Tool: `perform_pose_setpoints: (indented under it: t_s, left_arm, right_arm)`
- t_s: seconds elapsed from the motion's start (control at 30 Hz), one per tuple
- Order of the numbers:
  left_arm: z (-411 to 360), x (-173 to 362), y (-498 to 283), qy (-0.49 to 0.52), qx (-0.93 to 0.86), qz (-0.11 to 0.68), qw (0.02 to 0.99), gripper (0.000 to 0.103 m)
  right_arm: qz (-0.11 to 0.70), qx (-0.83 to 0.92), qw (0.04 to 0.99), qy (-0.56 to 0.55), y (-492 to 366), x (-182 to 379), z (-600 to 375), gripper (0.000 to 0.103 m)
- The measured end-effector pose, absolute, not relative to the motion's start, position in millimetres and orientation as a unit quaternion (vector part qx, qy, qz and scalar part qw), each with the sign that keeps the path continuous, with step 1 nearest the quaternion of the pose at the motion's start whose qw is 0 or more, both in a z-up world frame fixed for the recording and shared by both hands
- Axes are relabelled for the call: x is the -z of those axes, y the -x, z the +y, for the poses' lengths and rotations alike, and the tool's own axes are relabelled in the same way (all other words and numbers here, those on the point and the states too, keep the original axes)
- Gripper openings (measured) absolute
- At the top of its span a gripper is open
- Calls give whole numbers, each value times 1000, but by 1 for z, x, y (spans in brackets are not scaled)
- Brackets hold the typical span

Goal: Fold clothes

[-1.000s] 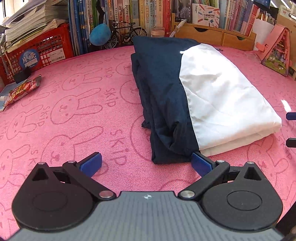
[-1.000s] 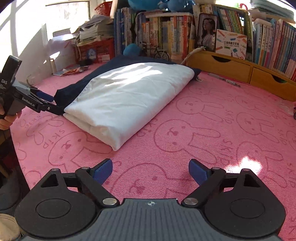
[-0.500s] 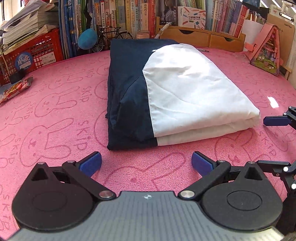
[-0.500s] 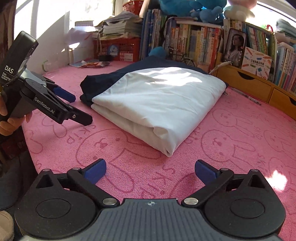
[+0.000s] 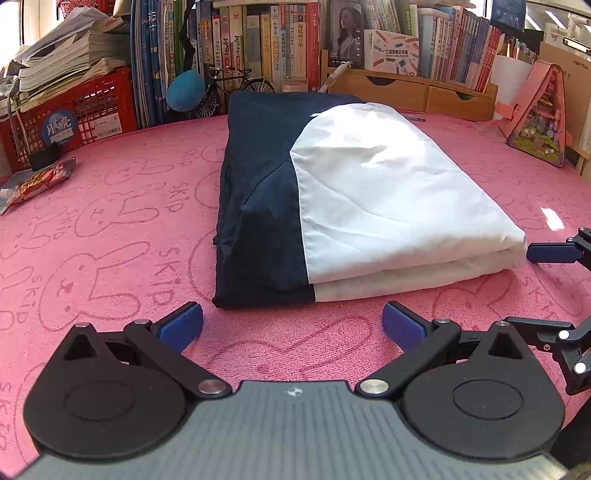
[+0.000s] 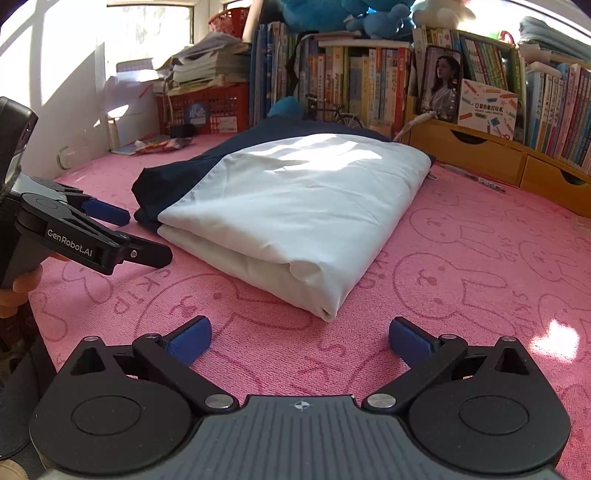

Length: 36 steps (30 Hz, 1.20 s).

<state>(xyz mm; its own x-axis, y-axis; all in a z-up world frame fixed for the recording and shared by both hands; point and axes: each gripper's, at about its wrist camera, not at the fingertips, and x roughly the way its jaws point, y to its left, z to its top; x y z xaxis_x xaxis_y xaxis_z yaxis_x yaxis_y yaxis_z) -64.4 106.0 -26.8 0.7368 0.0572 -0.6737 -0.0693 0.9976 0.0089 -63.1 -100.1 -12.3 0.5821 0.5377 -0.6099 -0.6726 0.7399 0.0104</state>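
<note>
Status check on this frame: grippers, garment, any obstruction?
Left gripper open, empty, short of the near edge. Right gripper open, empty, off the corner. Navy-and-white garment lies folded on the pink mat. Nothing in the way.

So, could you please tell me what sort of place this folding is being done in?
Probably a home study or a child's room. Rows of books line the back, plush toys sit on top of them, and the folded garment lies on a pink rabbit-print mat.
</note>
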Motion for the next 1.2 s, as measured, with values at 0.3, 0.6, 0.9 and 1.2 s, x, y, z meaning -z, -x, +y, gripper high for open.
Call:
perform_pose_setpoints:
  t_s: [0.3, 0.6, 0.9, 1.2]
  left_arm:
    - [104, 24, 60, 7, -43, 368, 929, 103]
    - [89, -1, 62, -31, -30, 358, 933, 103]
    - [87, -11, 49, -23, -24, 375, 926, 103]
    - [89, -10, 45, -15, -21, 382, 924, 103]
  right_arm:
    - [315, -333, 882, 113, 61, 8, -98, 103]
    - [347, -314, 874, 132, 46, -28, -94, 103]
    - [353, -314, 872, 126, 35, -31, -92, 103]
    - [349, -316, 870, 148, 38, -25, -86, 103]
